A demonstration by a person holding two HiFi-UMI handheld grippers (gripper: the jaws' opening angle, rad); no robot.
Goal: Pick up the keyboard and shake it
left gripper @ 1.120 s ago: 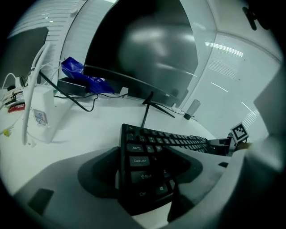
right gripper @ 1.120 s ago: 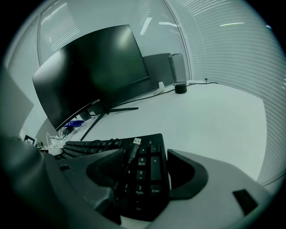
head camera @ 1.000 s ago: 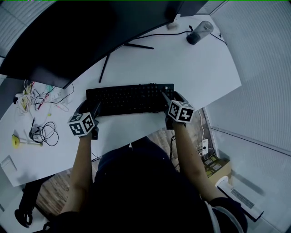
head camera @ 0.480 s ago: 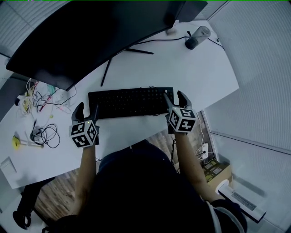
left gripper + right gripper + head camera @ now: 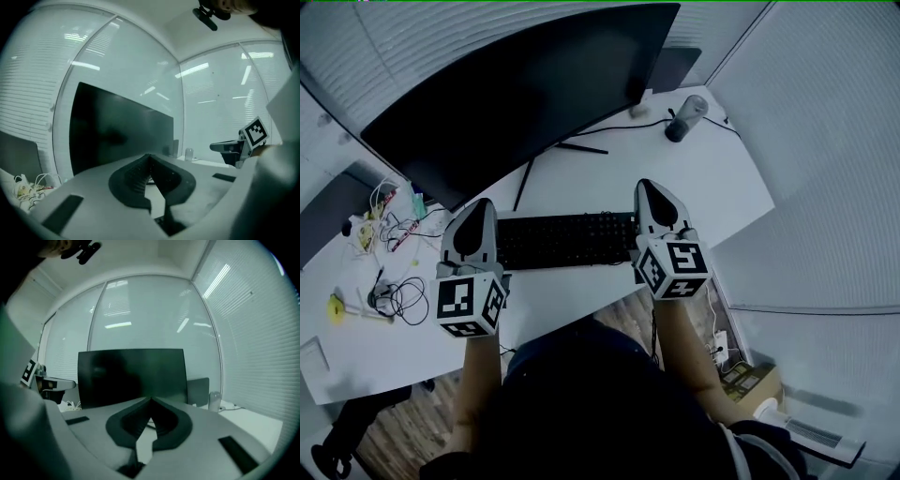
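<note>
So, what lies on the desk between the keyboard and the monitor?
In the head view, only the thin black stand legs cross the white desk between the keyboard and the monitor; the rest of that strip is bare.

Left gripper [image 5: 475,204] and right gripper [image 5: 652,187] raised off the keyboard [image 5: 567,240], seemingly clear above it, fingers [image 5: 129,183] just closed, empty

Black keyboard [image 5: 567,240], white desk [image 5: 712,187]
</note>
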